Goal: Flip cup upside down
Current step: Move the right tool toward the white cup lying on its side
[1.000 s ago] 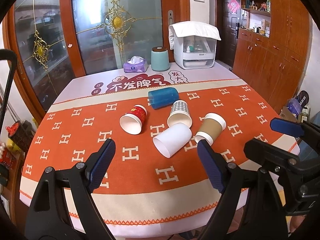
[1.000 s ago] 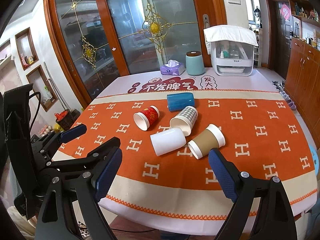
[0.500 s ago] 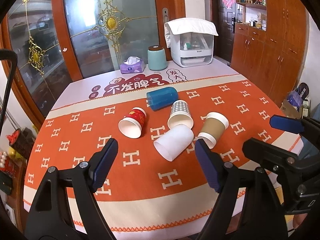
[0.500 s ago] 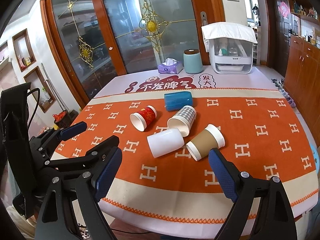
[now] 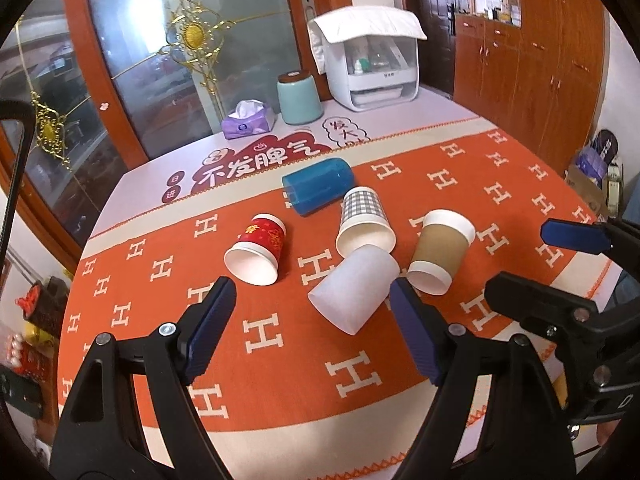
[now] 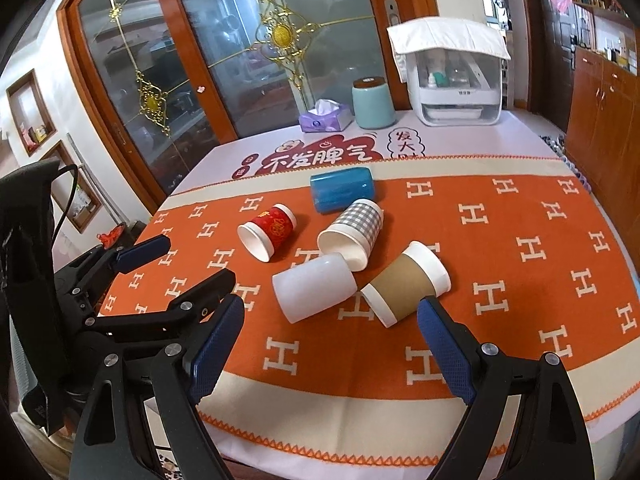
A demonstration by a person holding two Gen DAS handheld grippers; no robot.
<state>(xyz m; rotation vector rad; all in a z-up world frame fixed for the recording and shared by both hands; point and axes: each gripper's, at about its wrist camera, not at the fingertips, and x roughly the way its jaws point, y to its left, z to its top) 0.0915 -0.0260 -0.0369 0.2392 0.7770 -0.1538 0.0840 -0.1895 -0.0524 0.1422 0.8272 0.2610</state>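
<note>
Moved: both grippers have edged closer to the cups since the earlier frames.
Left gripper (image 5: 310,334): jaws spread, empty.
Right gripper (image 6: 330,350): jaws spread, empty.
White cup (image 5: 354,294): on its side, nearest, untouched; flip not begun.

Left gripper (image 5: 312,332), right gripper (image 6: 332,344): black triangular frames, silver screws, blue pads (image 6: 444,350) (cross-hatched texture).

A home dining room — glass doors (image 6: 248,52), wooden cabinets (image 5: 532,56), tissue box (image 6: 326,118).
</note>
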